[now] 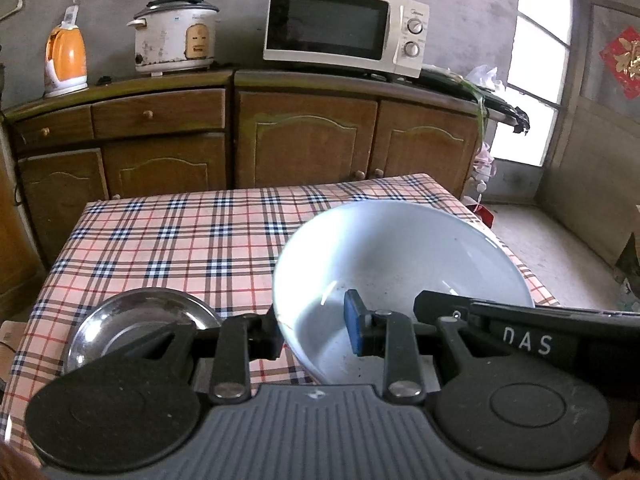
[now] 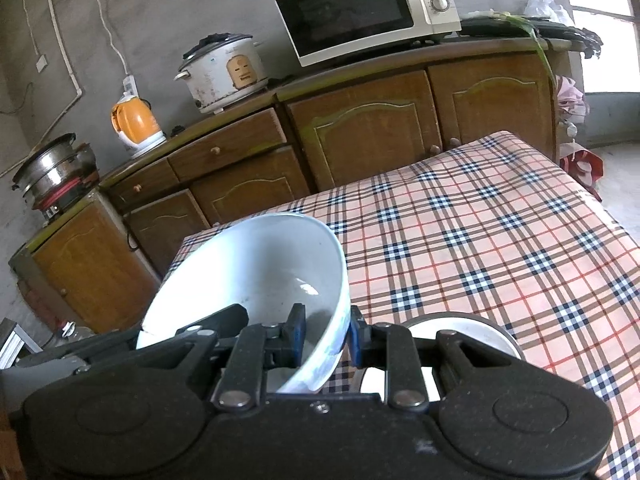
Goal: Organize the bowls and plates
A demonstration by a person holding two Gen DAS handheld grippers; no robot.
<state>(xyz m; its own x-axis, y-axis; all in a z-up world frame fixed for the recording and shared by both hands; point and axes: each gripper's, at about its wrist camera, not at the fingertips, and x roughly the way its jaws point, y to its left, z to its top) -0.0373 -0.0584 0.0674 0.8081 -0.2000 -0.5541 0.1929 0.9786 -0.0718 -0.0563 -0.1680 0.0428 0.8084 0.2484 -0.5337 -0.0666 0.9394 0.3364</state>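
While both grippers pinch the white bowl [image 1: 400, 264] by opposite rims, I keep it level and move the two hands as one. Left gripper [image 1: 316, 332]: jaws nearly closed on the bowl's left wall, one pad inside, one outside. Right gripper [image 2: 326, 340]: likewise clamped on the right wall. The bowl hangs tilted above the table [image 1: 172, 232], not resting on it. I judge a slow, matched lowering best, easing off only once it sits. Count, near to far: one white bowl held; one steel plate [image 1: 136, 320] on the table beside it; one pale dish [image 2: 476, 336] below the right gripper; beyond, one microwave [image 1: 344, 24].
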